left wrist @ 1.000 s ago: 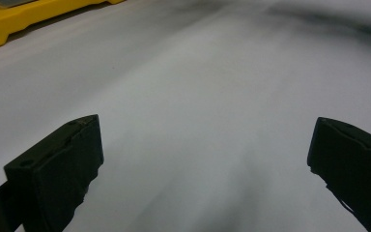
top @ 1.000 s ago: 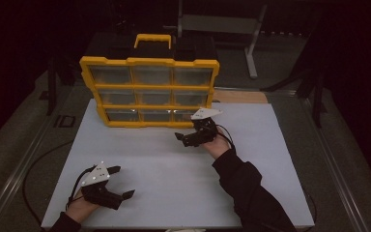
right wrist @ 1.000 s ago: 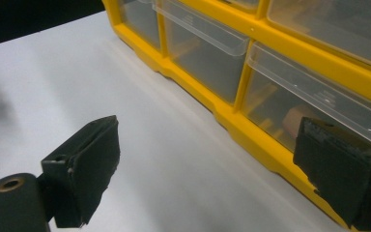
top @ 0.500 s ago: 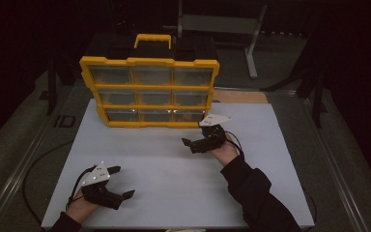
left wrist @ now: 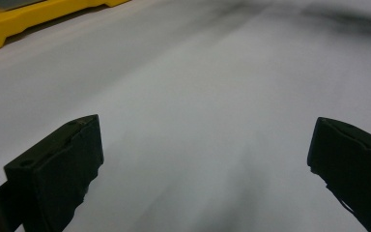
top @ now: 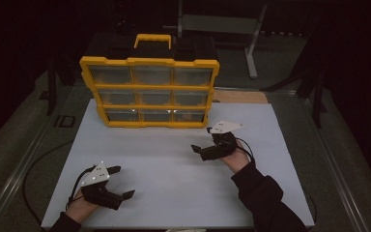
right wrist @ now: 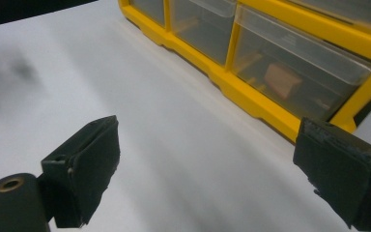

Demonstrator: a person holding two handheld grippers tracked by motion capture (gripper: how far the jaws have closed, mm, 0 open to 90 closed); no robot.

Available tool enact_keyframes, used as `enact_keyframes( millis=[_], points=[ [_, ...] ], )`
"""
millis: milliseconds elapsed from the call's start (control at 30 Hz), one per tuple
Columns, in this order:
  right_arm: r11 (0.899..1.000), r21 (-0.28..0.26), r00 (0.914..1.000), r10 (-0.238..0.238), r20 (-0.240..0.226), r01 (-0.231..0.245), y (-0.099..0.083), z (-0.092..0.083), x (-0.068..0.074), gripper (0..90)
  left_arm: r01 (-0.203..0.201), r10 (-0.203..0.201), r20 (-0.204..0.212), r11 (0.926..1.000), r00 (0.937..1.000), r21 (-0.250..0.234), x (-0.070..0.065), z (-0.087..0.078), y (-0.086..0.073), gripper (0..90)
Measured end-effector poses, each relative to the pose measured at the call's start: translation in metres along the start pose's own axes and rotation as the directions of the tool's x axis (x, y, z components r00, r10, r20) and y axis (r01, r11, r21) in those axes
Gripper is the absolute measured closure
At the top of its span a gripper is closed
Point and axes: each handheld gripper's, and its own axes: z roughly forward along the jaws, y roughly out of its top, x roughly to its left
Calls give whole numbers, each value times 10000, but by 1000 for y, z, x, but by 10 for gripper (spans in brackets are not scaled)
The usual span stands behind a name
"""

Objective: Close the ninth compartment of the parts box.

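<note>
A yellow drawer cabinet point(top: 149, 92) with clear-fronted drawers and a top handle stands upright at the far edge of the white board point(top: 174, 159). My right gripper point(top: 203, 139) is open with nothing between its jaws, a short way in front of the cabinet's lower right corner. In the right gripper view the gripper point(right wrist: 207, 169) looks along the bottom drawer row point(right wrist: 270, 58), and a tan piece point(right wrist: 282, 79) lies inside one drawer. My left gripper point(top: 121, 182) rests open near the board's front left. In its own view the left gripper point(left wrist: 203, 164) faces bare board, with the cabinet's base point(left wrist: 29, 19) at the upper left.
A wooden strip point(top: 236, 96) lies behind the board's far right corner. A metal stand point(top: 222, 24) is in the dark behind the cabinet. A cable point(top: 34, 169) trails off the board's left edge onto the floor.
My right gripper has drawn back from the cabinet's bottom drawers, toward the near side and slightly right. The left gripper has stayed put.
</note>
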Motion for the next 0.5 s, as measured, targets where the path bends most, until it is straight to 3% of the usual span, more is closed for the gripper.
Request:
enact_keyframes(
  millis=[500],
  points=[
    [9997,-205,9999,-105,-116,103,-30,-35,1,94,-13,13,-15,10000,10000,1,0,-1,1,0]
  ],
)
